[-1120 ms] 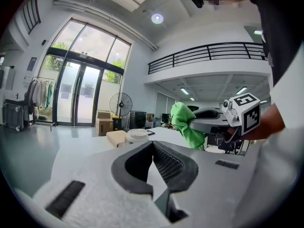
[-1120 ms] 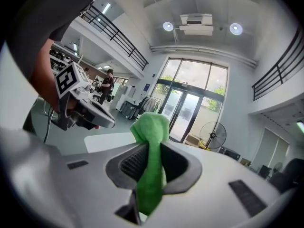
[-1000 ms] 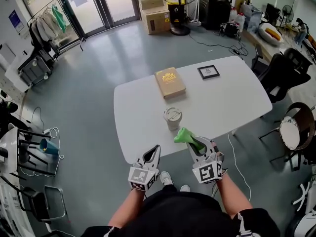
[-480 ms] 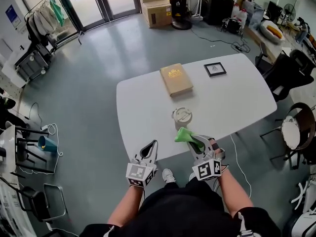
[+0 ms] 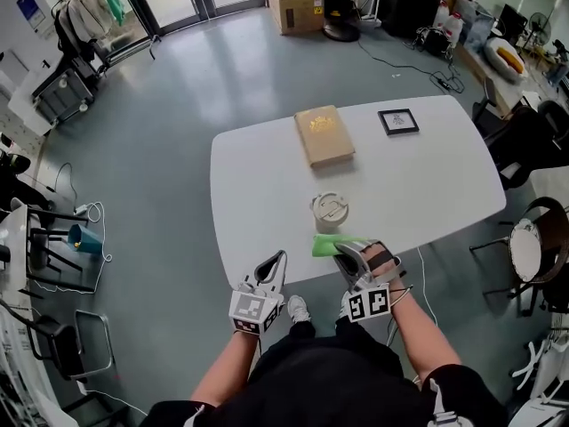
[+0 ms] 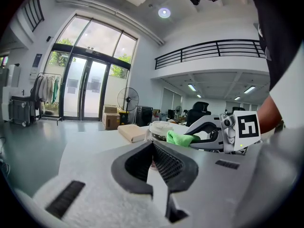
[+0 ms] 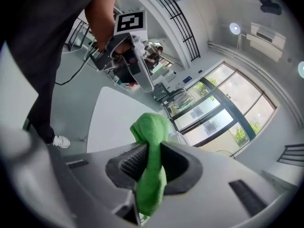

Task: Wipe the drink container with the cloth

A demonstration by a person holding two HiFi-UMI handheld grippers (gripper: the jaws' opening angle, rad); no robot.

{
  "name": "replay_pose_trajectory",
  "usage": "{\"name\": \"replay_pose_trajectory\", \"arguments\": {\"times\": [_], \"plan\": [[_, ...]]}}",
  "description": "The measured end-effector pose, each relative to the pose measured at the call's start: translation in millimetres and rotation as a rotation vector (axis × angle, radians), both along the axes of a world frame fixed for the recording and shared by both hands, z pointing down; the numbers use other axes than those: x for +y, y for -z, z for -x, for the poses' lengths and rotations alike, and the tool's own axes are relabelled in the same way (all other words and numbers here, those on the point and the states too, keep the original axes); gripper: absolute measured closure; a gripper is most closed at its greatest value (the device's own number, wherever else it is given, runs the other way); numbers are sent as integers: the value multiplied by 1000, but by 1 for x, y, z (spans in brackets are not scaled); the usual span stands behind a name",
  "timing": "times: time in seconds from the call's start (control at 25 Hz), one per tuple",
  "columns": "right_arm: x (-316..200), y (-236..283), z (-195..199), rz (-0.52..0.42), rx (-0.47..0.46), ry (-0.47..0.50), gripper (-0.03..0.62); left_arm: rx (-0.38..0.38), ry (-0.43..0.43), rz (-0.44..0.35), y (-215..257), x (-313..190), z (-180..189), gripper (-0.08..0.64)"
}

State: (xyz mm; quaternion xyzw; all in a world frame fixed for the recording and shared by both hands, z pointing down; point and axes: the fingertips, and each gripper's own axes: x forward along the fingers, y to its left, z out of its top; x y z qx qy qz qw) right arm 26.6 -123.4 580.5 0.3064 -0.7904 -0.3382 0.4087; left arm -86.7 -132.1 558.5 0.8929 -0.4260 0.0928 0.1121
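The drink container (image 5: 329, 212), a lidded grey cup, stands on the white table (image 5: 258, 176) near its front edge. My right gripper (image 5: 341, 250) is shut on a green cloth (image 5: 325, 245), which sticks out to the left just in front of the cup; I cannot tell whether they touch. In the right gripper view the cloth (image 7: 150, 163) is pinched between the jaws. My left gripper (image 5: 279, 259) hangs off the table's front edge, shut and empty. The left gripper view looks past its jaws at the cup (image 6: 162, 129), the cloth (image 6: 179, 138) and the right gripper (image 6: 202, 131).
A tan book (image 5: 324, 136) and a small black picture frame (image 5: 398, 121) lie on the far half of the table. Office chairs (image 5: 533, 247) stand to the right, and boxes (image 5: 300, 7) and a fan base are by the glass doors.
My right gripper has turned to the left, so the cloth now lies level and points left in front of the cup. The left gripper has barely moved.
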Motion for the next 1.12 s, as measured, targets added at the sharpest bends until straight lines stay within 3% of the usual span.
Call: {"name": "replay_pose_trajectory", "arguments": {"times": [0.4,0.72,1.12], "plan": [[-29,-39,-7,65,14,4,511,1,44,40,-14,-2,-13,552],[-36,-70,2,128,32,2,509,-25,66,97,-40,0,4,552],[-41,-118,5,226,52,-11,506,-6,88,129,-54,-1,13,552]]}}
